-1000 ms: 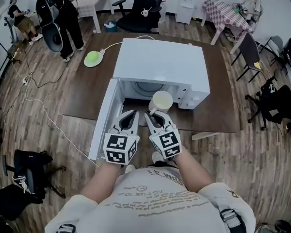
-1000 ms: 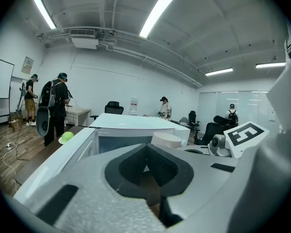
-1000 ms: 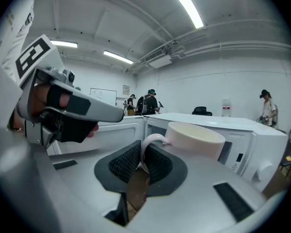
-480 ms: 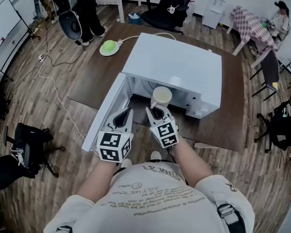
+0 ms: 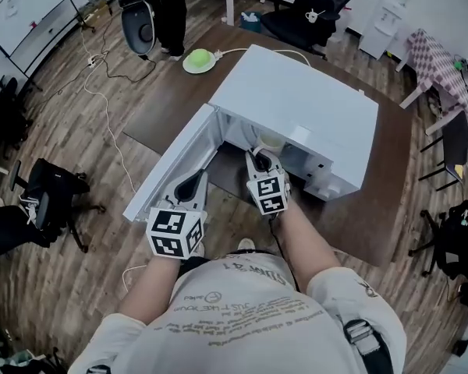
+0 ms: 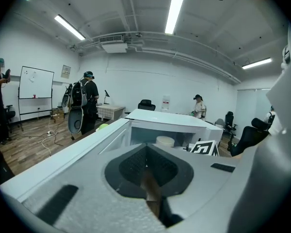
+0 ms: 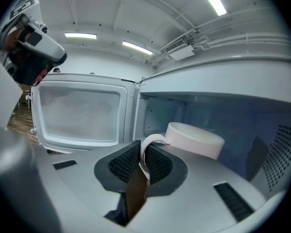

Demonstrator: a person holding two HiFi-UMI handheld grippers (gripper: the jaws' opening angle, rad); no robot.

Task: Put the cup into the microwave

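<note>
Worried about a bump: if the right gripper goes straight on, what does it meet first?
Likely the microwave's back wall, reached first by the cup its fingers hold by the handle; how deep the cavity runs is unclear.

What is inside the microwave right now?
The white cup is in the open microwave, its handle pinched by the right gripper. The floor under the cup is covered by the gripper, so whether it rests there is unclear.
</note>
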